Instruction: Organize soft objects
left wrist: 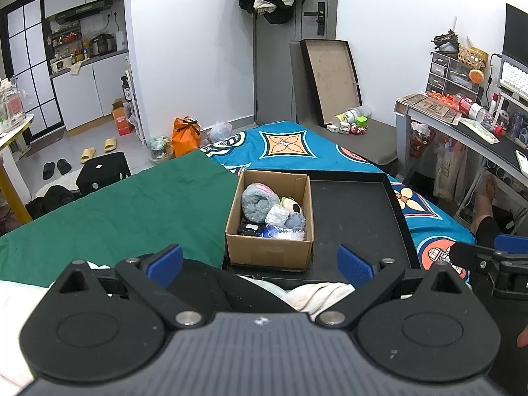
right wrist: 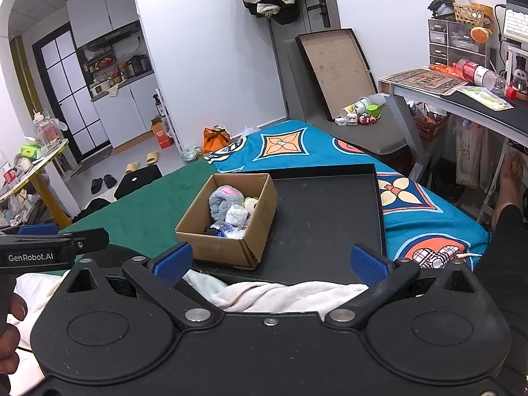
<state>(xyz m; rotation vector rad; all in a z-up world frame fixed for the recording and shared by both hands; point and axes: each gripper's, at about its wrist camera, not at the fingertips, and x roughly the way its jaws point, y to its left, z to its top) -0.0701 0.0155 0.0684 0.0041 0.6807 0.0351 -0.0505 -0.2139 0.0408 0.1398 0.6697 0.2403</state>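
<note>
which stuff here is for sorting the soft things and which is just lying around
For the job:
brown cardboard box
grey fluffy plush toy
shallow black tray
white fleece towel

Lying about:
yellow slippers
orange paper bag
clear plastic bottle

The left gripper (left wrist: 260, 265) hovers with its blue-padded jaws spread wide, nothing between them. Just ahead, a cardboard box (left wrist: 269, 250) sits in the left end of a black tray (left wrist: 359, 217), holding a grey plush (left wrist: 259, 202) among other soft items (some too jumbled to identify). A white towel (left wrist: 318, 293) lies beneath the gripper, and the right gripper (left wrist: 478, 254) enters at the right edge.
</note>
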